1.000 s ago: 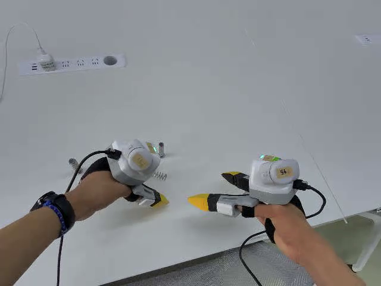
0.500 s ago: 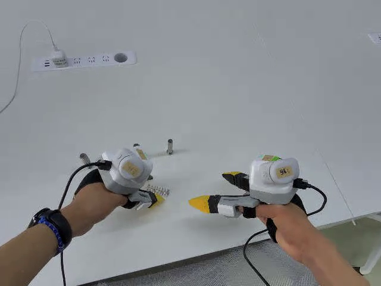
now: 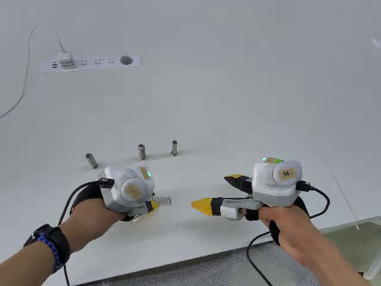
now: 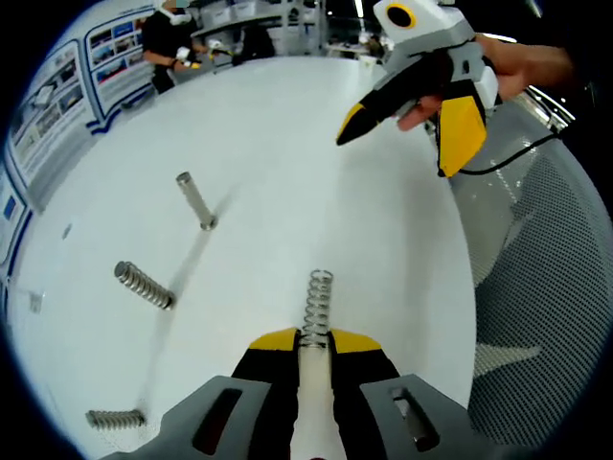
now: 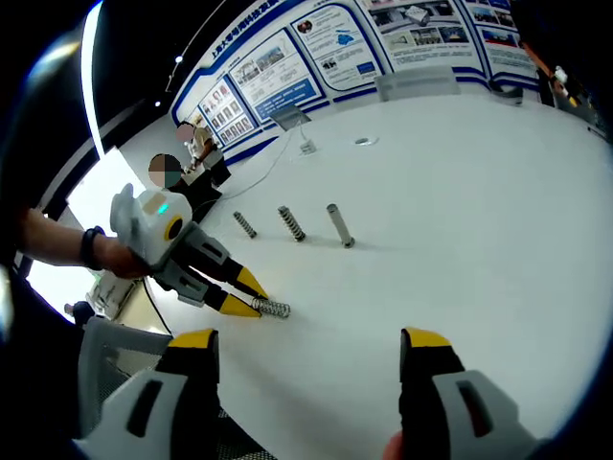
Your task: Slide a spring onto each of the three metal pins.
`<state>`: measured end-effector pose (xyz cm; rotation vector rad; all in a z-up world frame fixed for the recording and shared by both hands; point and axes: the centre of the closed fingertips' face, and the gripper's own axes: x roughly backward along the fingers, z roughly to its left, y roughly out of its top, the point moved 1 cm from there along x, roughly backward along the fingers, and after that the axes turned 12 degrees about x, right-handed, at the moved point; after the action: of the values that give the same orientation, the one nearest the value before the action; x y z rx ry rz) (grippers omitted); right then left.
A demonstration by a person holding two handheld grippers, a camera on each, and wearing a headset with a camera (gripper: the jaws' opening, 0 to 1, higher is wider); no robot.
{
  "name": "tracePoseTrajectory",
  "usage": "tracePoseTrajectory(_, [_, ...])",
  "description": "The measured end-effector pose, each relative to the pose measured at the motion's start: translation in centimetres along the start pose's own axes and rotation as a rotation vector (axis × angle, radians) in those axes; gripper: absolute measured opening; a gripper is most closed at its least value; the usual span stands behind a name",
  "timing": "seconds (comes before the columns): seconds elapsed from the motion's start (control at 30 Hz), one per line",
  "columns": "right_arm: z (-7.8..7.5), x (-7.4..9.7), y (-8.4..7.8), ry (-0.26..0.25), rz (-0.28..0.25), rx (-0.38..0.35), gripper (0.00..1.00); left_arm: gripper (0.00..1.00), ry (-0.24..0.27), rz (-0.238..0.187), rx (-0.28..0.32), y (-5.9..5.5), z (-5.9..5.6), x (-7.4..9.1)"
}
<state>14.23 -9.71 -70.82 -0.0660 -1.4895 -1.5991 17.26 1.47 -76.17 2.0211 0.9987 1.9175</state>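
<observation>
Three metal pins stand in a row on the white table. The left pin and the middle pin each wear a spring. The right pin is bare. My left gripper is shut on one end of a loose spring, which points out ahead of the jaws, in front of the pins. My right gripper is open and holds nothing. It hovers to the right of the spring, with its yellow tips toward it.
A white power strip with a plugged-in cable lies at the far left of the table. The table's near edge runs just below both hands. Poster boards and people show in the background.
My left gripper has drawn back from the pins toward the near edge, with the spring at its tips. The right gripper has barely moved. The head camera has shifted.
</observation>
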Motion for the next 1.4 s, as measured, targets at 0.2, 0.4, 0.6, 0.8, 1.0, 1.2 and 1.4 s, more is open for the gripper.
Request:
tracePoseTrajectory(0.2, [1.0, -0.4, -0.1, 0.023, 0.013, 0.006, 0.78, 0.11, 0.028, 0.011, 0.030, -0.5, -0.1, 0.2])
tracePoseTrajectory(0.4, [1.4, -0.5, 0.1, 0.030, 0.014, 0.015, 0.78, 0.11, 0.056, 0.011, 0.083, -1.2, 0.2, 0.7])
tracePoseTrajectory(0.6, [1.5, -0.6, 0.0, 0.030, 0.017, 0.015, 0.79, 0.11, 0.063, -0.006, 0.112, -1.2, 0.3, 0.8])
tracePoseTrajectory(0.8, [1.6, -0.6, -0.1, 0.029, 0.020, 0.012, 0.79, 0.13, 0.074, -0.014, 0.123, -1.0, 0.3, 0.6])
tracePoseTrajectory(1.0, [1.6, -0.6, 0.1, 0.026, 0.012, 0.008, 0.78, 0.13, 0.100, -0.032, 0.150, -0.5, 0.5, 0.5])
tracePoseTrajectory(1.2, [1.9, -0.8, 0.1, 0.034, 0.016, 0.010, 0.78, 0.10, 0.118, -0.040, 0.134, -0.4, 0.7, 0.4])
tracePoseTrajectory(1.4, [2.2, -0.8, 0.3, 0.045, 0.004, 0.002, 0.77, 0.10, 0.104, -0.044, 0.179, -0.8, 0.6, 0.7])
